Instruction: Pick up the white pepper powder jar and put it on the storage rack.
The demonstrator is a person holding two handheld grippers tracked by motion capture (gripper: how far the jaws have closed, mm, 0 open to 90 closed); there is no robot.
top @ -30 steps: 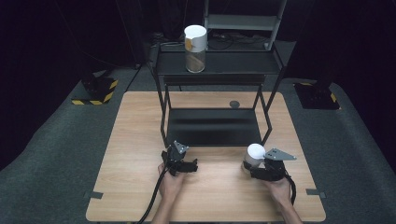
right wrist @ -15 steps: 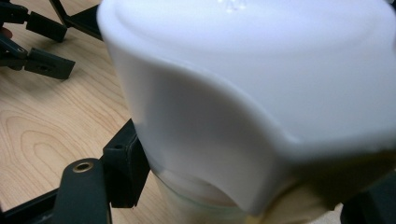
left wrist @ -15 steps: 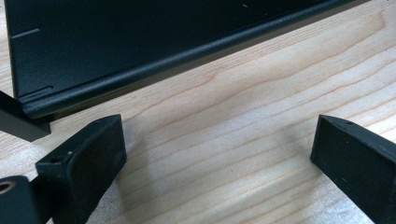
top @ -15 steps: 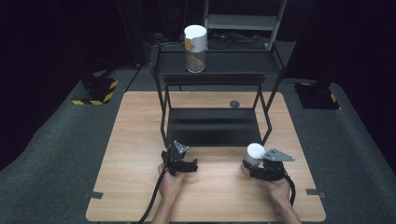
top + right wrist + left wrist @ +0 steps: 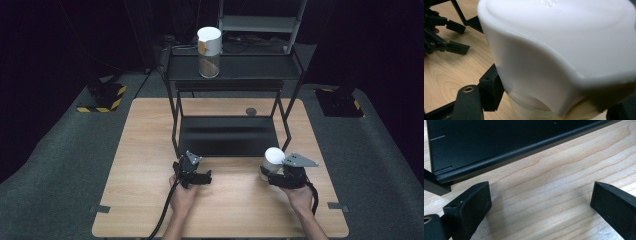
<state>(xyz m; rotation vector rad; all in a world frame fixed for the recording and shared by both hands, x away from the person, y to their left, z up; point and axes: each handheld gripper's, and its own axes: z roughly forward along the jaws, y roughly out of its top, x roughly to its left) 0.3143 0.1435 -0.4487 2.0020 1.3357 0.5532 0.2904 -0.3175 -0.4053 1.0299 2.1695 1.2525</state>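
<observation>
Near the table's (image 5: 150, 150) front edge, the left gripper (image 5: 199, 176) rests with jaws spread, nothing between them. Toward the front right corner, the right gripper (image 5: 267, 172) pinches a white-lidded jar (image 5: 272, 159); its own view shows the lid (image 5: 564, 37) close up.

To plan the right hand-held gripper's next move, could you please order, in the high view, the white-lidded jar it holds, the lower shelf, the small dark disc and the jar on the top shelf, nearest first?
1. Held white-lidded jar, between its jaws.
2. Lower shelf, just ahead and leftward.
3. Small dark disc, on the table behind that shelf.
4. Jar on the top shelf, farthest back.
</observation>
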